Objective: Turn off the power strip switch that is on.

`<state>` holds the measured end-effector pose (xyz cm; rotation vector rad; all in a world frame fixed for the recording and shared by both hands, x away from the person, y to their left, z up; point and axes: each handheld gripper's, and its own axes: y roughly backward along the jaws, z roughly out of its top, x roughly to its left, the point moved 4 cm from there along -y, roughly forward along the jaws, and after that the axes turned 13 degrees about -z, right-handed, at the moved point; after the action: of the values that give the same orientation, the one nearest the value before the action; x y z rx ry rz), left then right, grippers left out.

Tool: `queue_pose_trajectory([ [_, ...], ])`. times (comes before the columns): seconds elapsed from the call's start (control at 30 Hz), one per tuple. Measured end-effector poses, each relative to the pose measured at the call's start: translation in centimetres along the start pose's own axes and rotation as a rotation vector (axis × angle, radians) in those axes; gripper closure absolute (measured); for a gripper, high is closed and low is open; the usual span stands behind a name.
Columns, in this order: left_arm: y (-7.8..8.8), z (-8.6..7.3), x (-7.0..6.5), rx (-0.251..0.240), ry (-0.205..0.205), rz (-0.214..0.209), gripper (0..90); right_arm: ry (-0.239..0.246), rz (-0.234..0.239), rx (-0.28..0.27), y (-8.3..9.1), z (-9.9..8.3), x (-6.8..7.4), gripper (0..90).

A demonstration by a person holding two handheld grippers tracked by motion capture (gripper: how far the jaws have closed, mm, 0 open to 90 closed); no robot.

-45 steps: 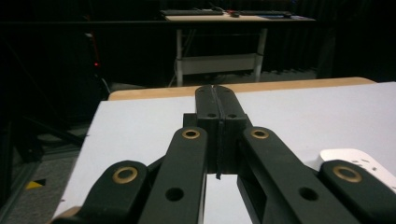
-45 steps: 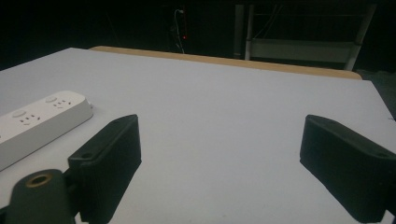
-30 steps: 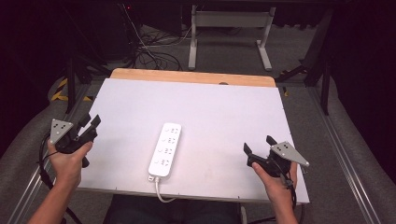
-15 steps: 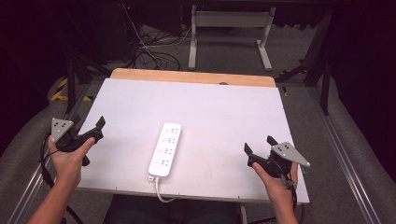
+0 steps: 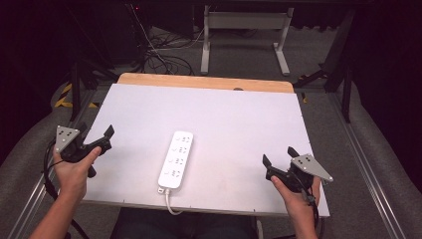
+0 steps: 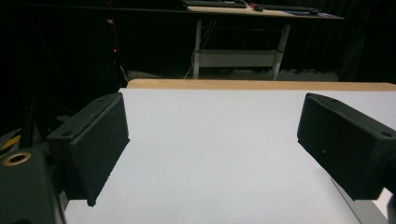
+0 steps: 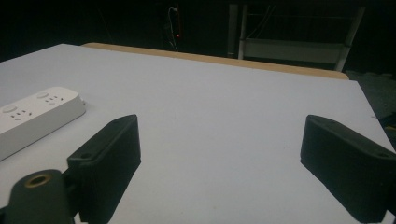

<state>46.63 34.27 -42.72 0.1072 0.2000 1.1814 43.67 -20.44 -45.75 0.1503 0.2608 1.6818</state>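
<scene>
The white power strip (image 5: 176, 159) lies flat near the table's (image 5: 239, 114) front edge, cord trailing toward 6 o'clock. The left gripper (image 5: 94, 138) sits at its 9 o'clock, jaws just opened wide, nothing between them; the right gripper (image 5: 276, 158) waits at 3 o'clock, equally spread and empty. Best approach: close in across the strip's narrow width, keeping jaws level.
</scene>
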Motion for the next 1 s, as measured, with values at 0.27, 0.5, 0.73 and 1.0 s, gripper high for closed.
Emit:
queue_pose_trajectory([
  [0.27,-0.55,-0.34,0.09,0.022,0.001,-0.005,9.5,-0.006,0.008,0.009,-0.29,-0.13,0.04,12.7],
  [0.5,-0.45,-0.35,0.19,0.025,0.001,-0.007,11.8,-0.004,0.010,0.001,-0.10,0.01,0.09,12.5],
  [0.73,-0.56,-0.43,-0.04,0.030,0.000,-0.011,11.4,-0.005,0.006,-0.002,0.00,0.05,-0.03,12.4],
  [1.0,-0.64,-0.52,0.07,0.037,0.005,-0.021,10.0,-0.007,0.006,0.001,-0.07,0.04,0.05,12.0],
])
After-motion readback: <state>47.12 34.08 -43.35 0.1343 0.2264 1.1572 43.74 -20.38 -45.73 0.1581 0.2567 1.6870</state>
